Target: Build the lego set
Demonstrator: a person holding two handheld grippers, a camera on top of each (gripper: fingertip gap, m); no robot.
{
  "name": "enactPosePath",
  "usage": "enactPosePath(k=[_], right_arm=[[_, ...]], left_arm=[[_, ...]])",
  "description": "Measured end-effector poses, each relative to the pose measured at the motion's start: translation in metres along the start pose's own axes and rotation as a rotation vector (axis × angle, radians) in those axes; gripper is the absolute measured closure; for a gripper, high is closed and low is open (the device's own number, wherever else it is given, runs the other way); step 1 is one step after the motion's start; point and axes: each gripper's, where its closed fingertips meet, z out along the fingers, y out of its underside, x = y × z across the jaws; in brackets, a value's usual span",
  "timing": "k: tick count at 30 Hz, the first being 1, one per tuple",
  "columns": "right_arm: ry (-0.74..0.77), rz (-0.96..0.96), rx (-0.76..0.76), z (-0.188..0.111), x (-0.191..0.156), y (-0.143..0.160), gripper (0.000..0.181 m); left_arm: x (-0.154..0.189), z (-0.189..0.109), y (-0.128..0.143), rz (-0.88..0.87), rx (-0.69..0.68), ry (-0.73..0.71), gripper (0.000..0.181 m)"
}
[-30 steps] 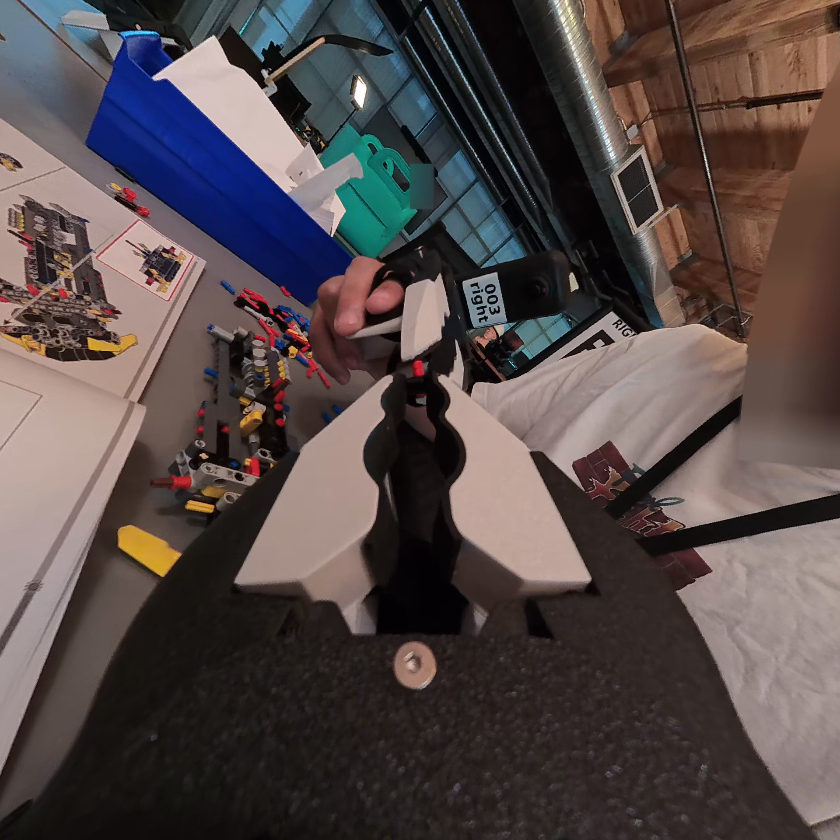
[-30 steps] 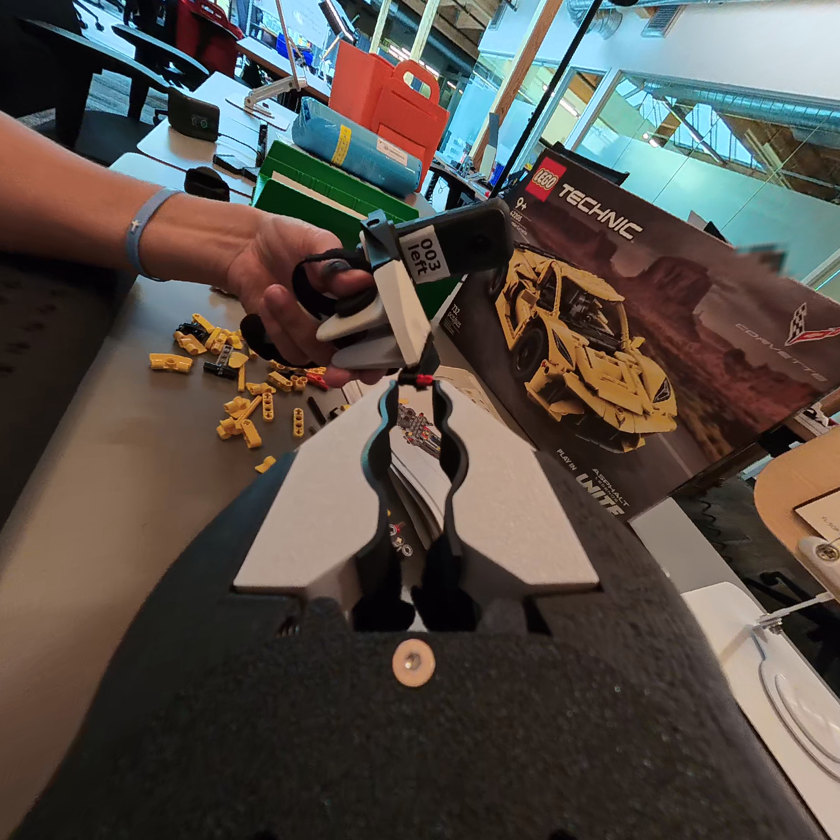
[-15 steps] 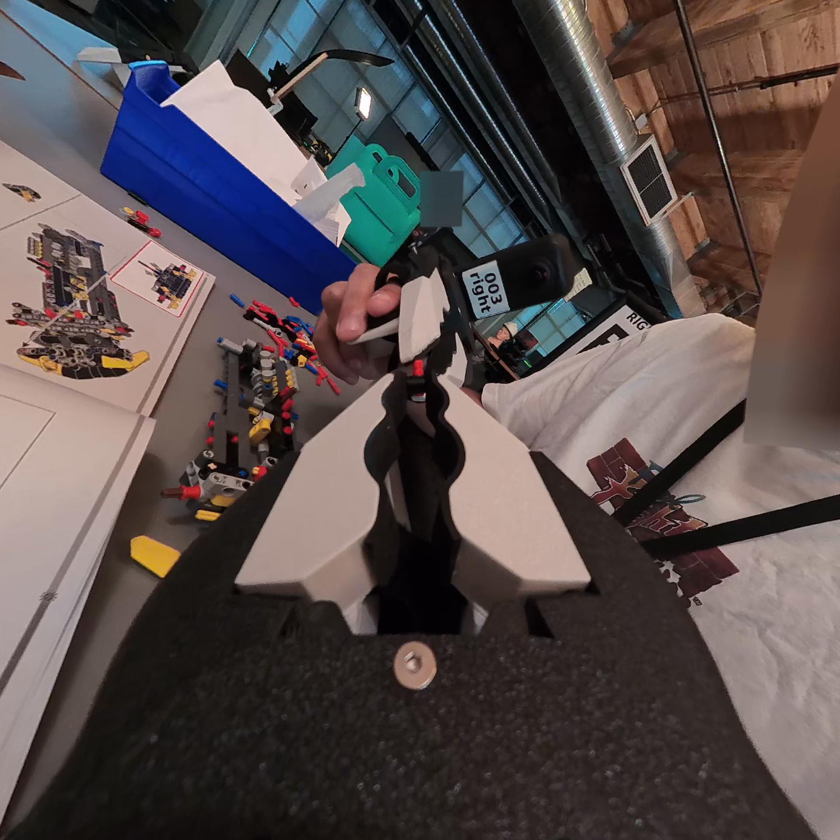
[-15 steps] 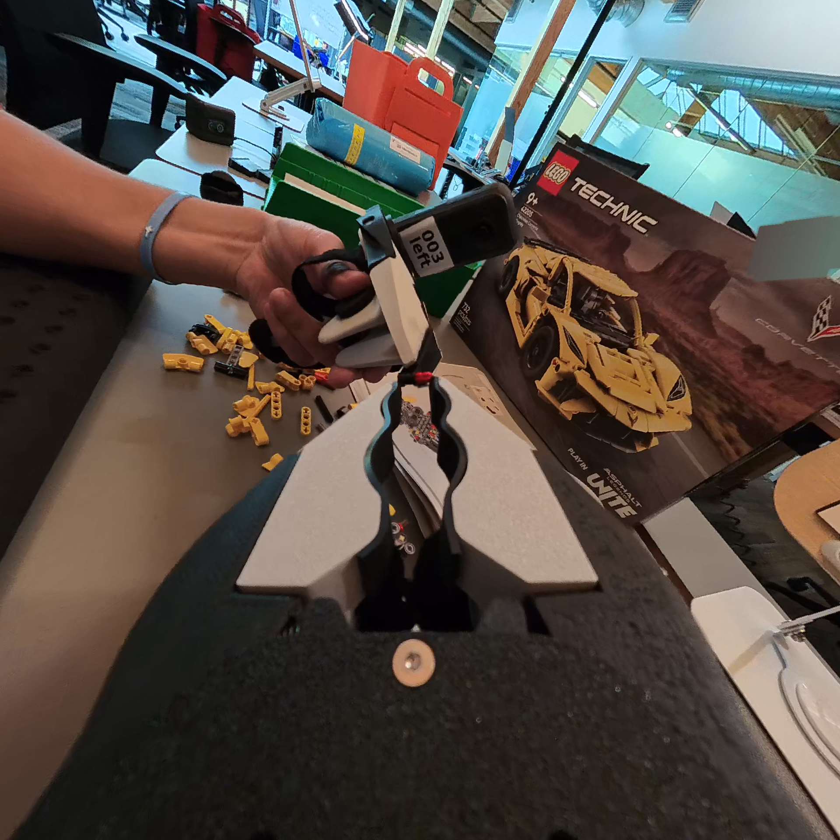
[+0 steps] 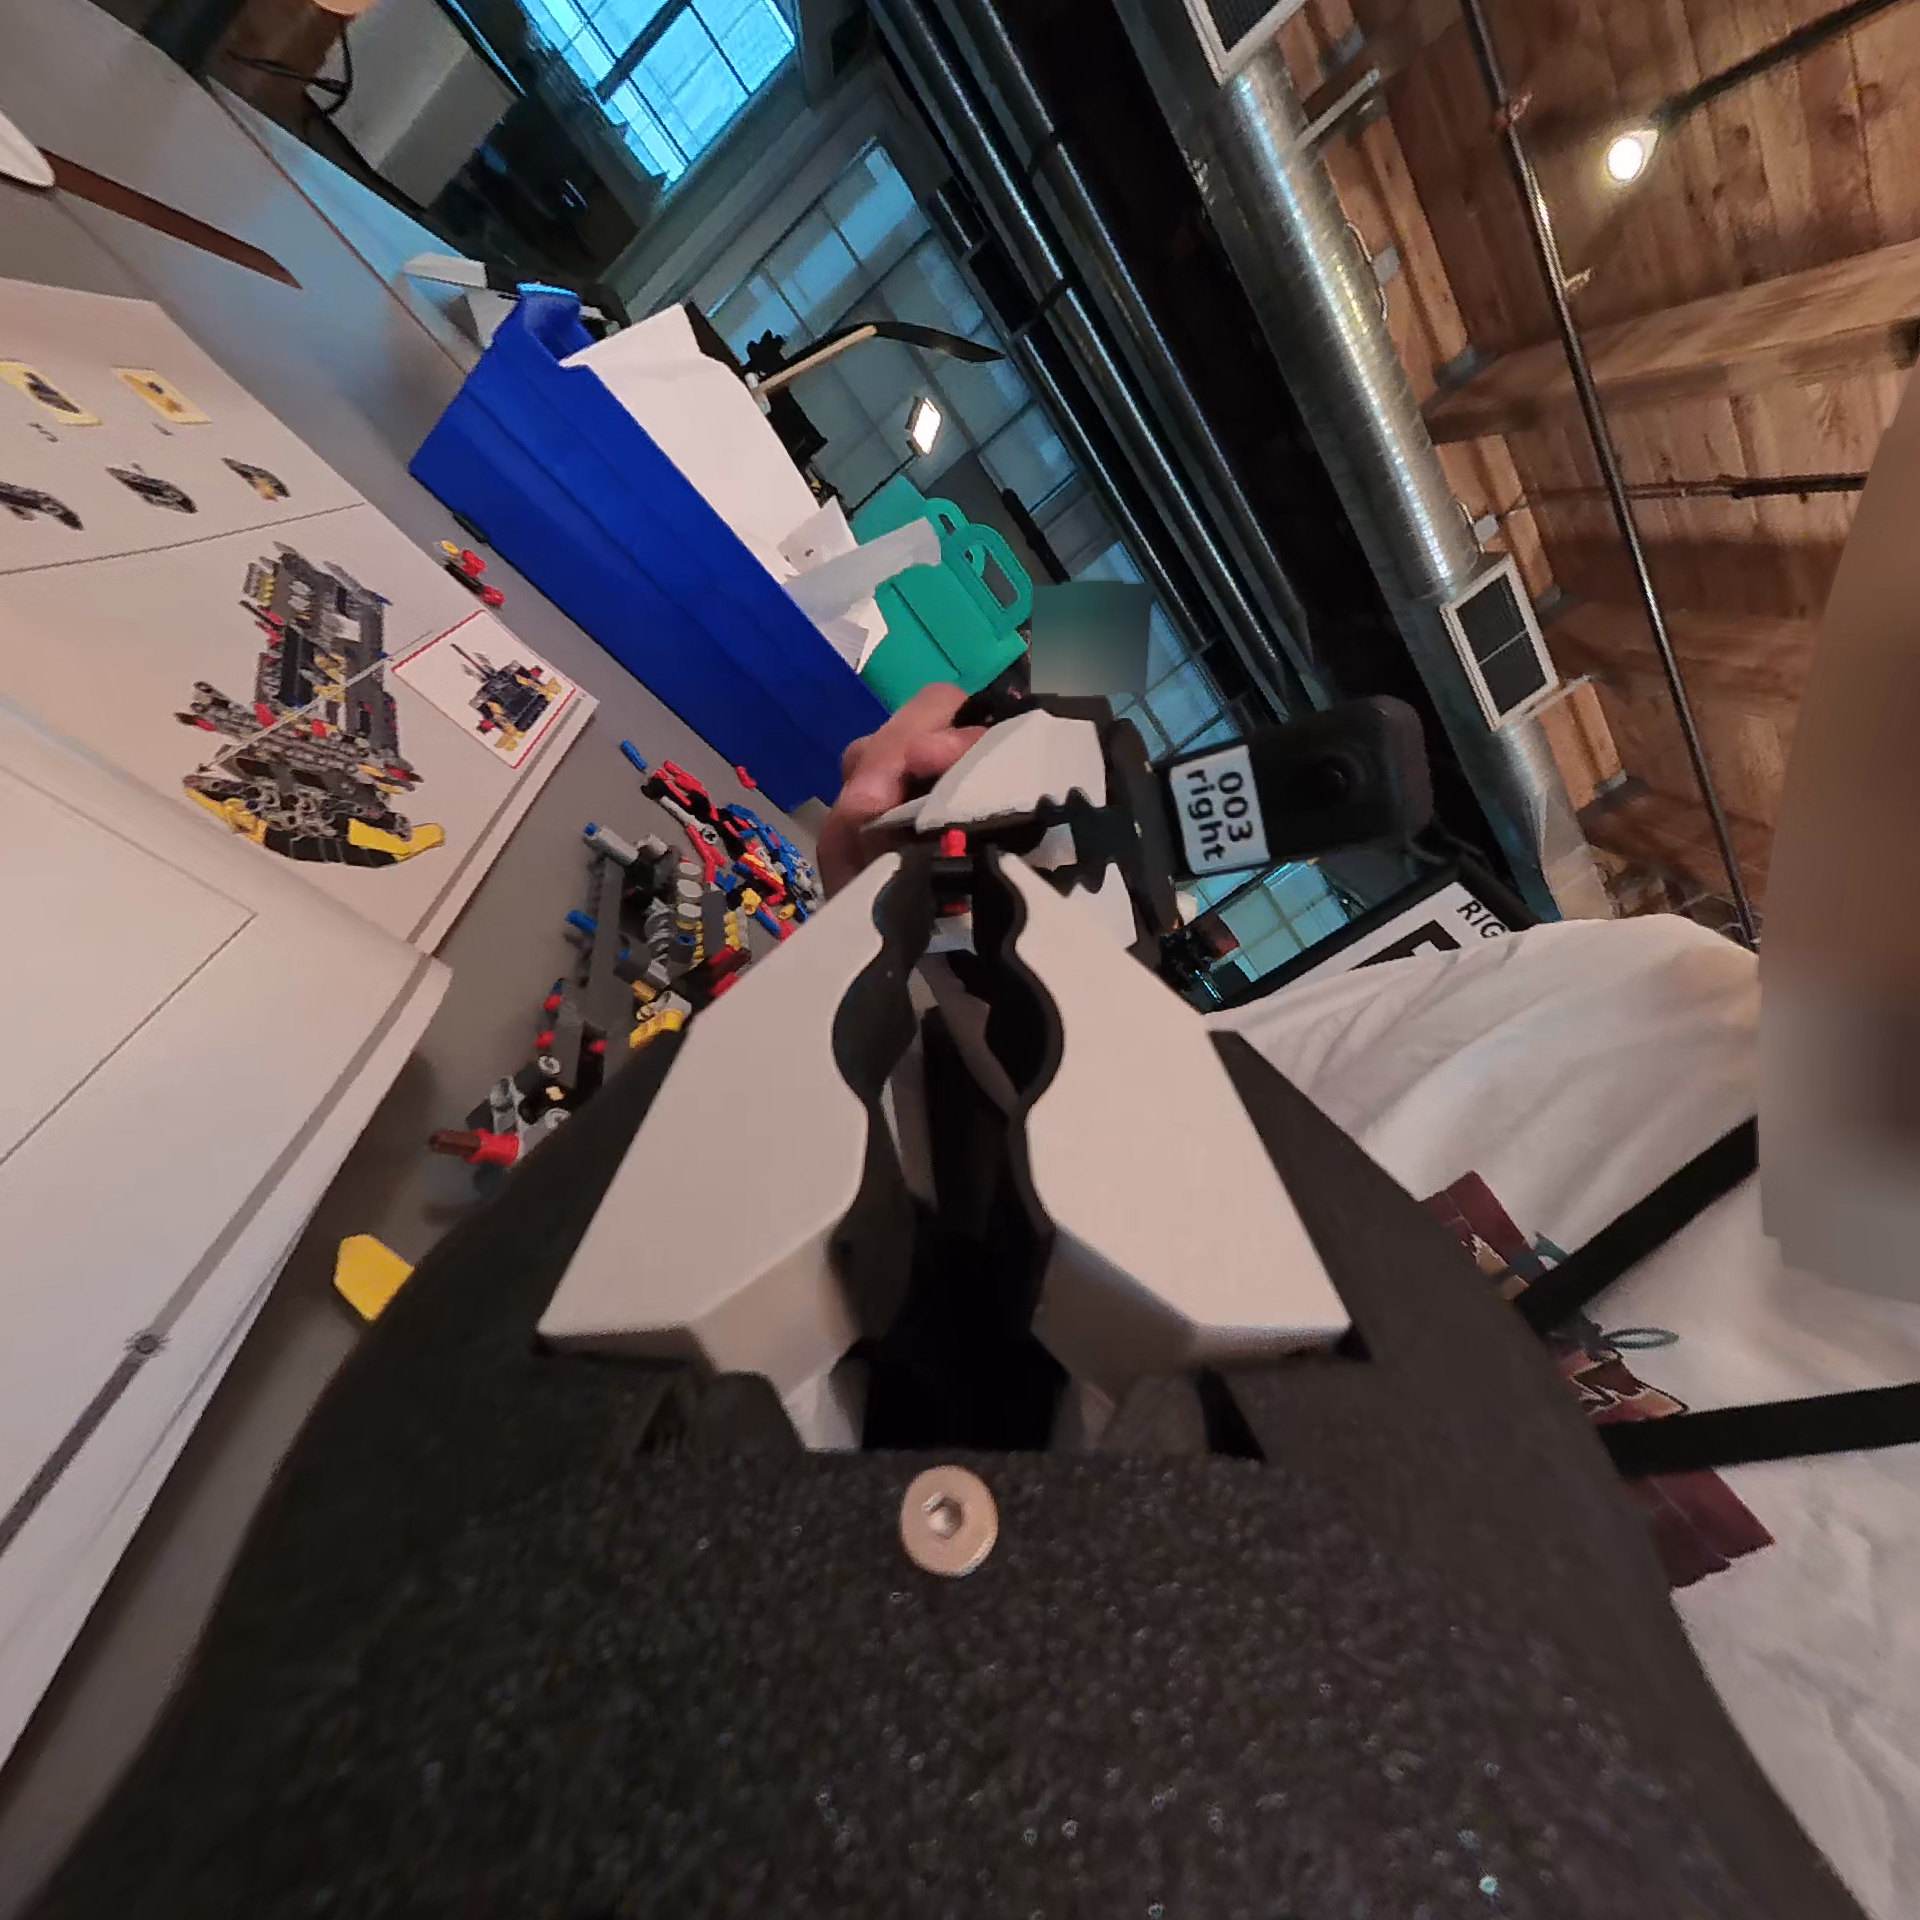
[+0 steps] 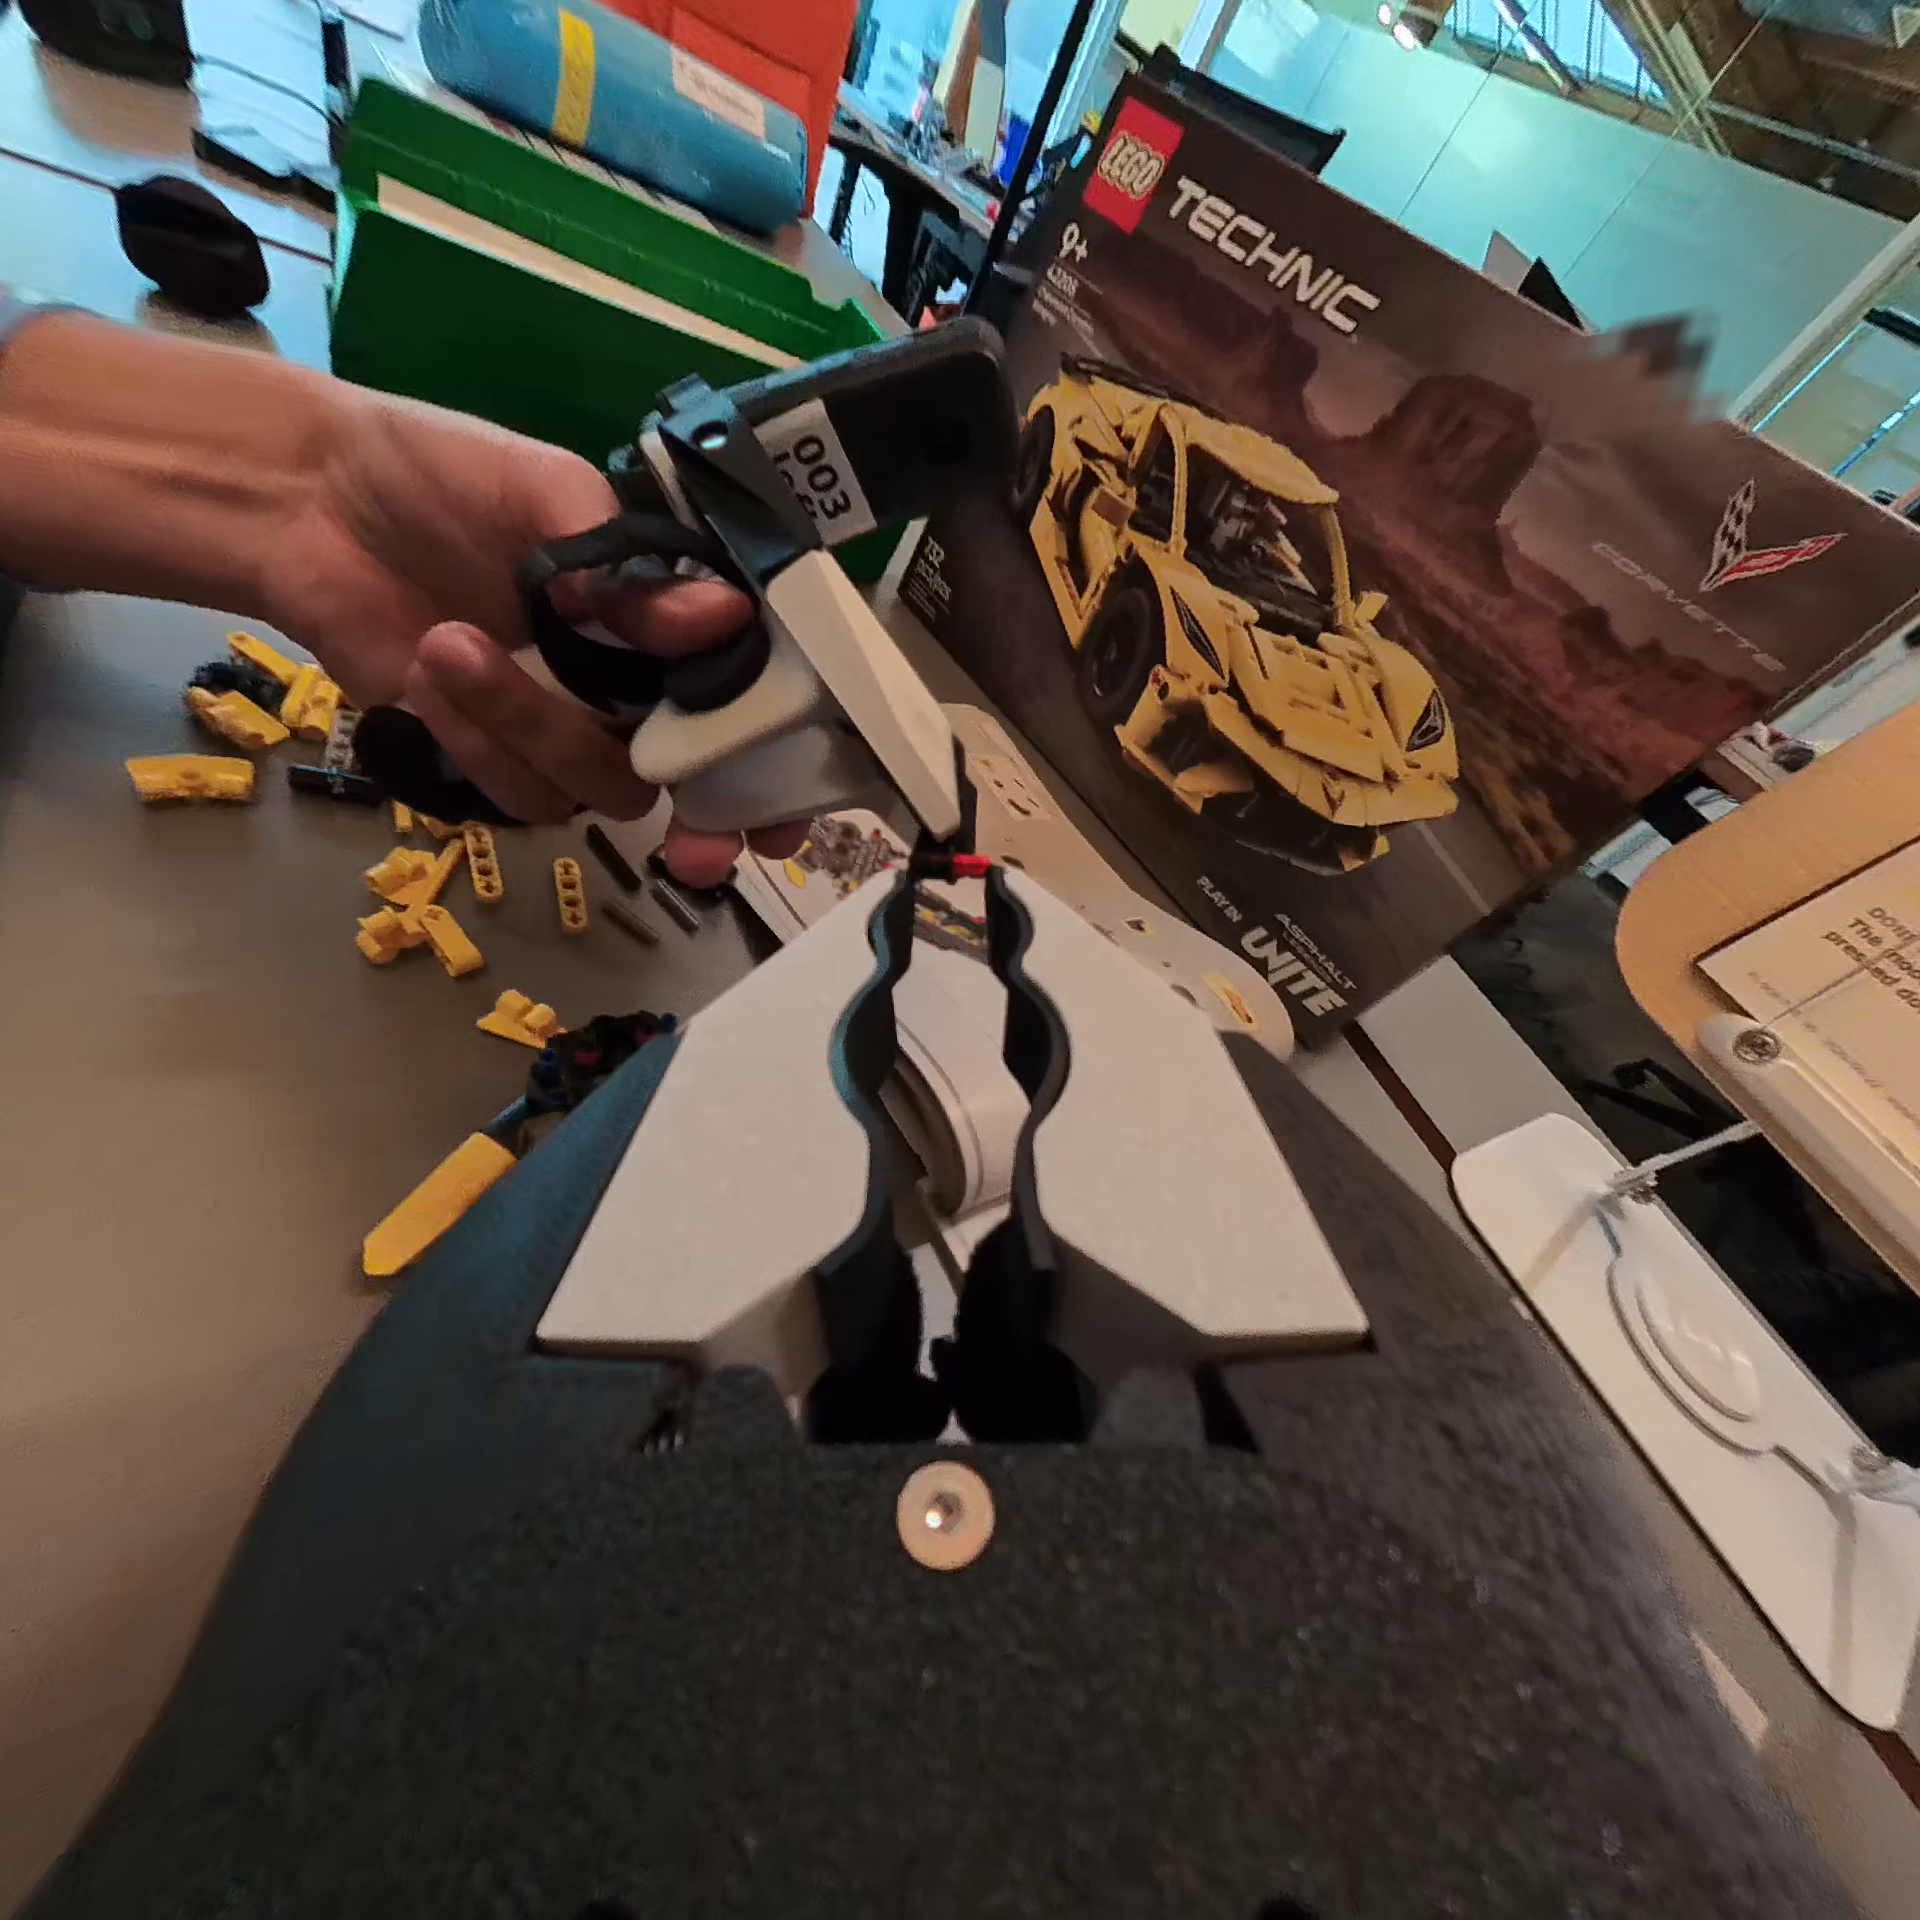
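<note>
Grippers are met tip to tip above the grey tabletop. A small red-and-black lego pin is pinched at the tips of the right gripper, its two fingers drawn in around the pin with only that narrow gap left. The same pin is seen at the tips of the left gripper, whose fingers are likewise nearly together; whether the pin is actually clamped by the left one cannot be told, since its tip is partly covered by the other gripper. In the right wrist view the left gripper is held by a hand with fingers through black loops.

Containers:
- Blue plastic bin at the far table edge, with white paper sheets sticking out of the top.
- Green plastic bin, with a white sheet or board lying in it; a blue cylindrical roll is laid across behind it.
- Printed cardboard lego box picturing a yellow car, stood upright; contents not visible.

Loose parts on the table: yellow lego pieces near the hand; a partly built grey, red and blue lego assembly just beside the open instruction booklet; one flat yellow panel piece lying apart.
</note>
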Motion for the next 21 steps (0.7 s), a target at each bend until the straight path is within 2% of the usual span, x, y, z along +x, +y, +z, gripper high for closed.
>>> enactPosePath(k=[9, 21], right_arm=[[0.045, -0.07, -0.112, 0.004, 0.002, 0.011, 0.17], [0.04, -0.056, -0.133, 0.006, 0.004, 0.018, 0.17]], left_arm=[[-0.01, -0.001, 0.002, 0.036, -0.01, -0.087, 0.175], [-0.017, 0.0, 0.003, 0.043, -0.009, -0.118, 0.175]])
